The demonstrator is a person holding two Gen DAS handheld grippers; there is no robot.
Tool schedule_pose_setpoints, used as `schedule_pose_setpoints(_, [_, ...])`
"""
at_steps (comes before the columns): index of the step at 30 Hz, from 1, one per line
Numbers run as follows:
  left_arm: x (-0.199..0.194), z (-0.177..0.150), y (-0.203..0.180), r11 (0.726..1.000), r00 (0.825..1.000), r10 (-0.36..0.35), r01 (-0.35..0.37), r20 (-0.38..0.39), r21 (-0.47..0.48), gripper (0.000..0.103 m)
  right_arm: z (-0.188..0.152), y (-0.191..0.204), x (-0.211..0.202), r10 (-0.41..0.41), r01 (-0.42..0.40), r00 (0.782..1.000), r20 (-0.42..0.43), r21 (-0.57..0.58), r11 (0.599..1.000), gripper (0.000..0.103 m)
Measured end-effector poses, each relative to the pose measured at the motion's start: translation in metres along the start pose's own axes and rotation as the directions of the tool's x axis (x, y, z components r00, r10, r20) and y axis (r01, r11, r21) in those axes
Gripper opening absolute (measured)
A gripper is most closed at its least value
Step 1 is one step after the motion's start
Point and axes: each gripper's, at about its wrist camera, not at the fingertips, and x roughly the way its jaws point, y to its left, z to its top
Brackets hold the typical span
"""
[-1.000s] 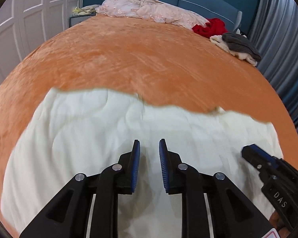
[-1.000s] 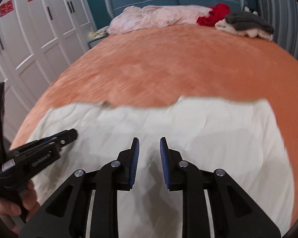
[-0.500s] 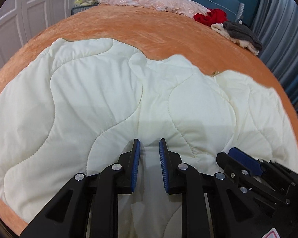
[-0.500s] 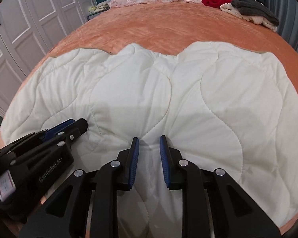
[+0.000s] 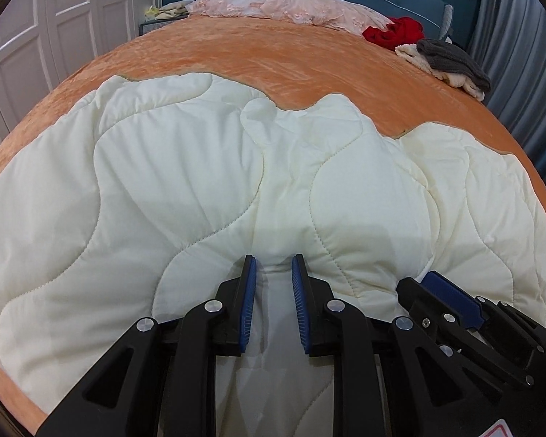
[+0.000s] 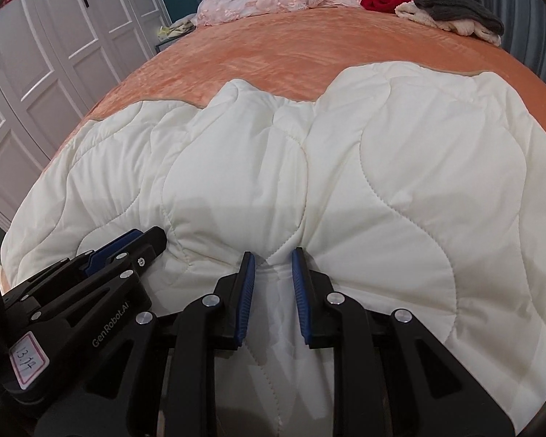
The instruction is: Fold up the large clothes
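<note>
Orange bedspread (image 5: pixel 236 58) fills the bed, and the cream quilted garment (image 5: pixel 185 182) lies across its near half. I have my left gripper (image 5: pixel 273 284) and right gripper (image 6: pixel 273 280) side by side, each narrowed on a bunched ridge of the near hem, though I can't quite confirm a firm pinch. If either hold is shallow, the slick padded fabric could slip out mid-lift and leave the fold skewed.
</note>
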Motion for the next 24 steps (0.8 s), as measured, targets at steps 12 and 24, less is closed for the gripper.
schedule_pose_setpoints(12, [-0.041,0.008,0.023,0.986,0.992,-0.119,0.113,-0.047,-0.119,0.04,0.015,0.019,-0.037,0.02,-0.02,0.998,-0.058,0.009,1.0,0.024])
schedule_pose_setpoints(24, [-0.111,-0.037,0.157,0.863,0.996,-0.095,0.079,-0.006,-0.498,0.057,-0.015,0.058,-0.039,0.013,-0.02,0.992,-0.125,-0.061,0.998,0.03])
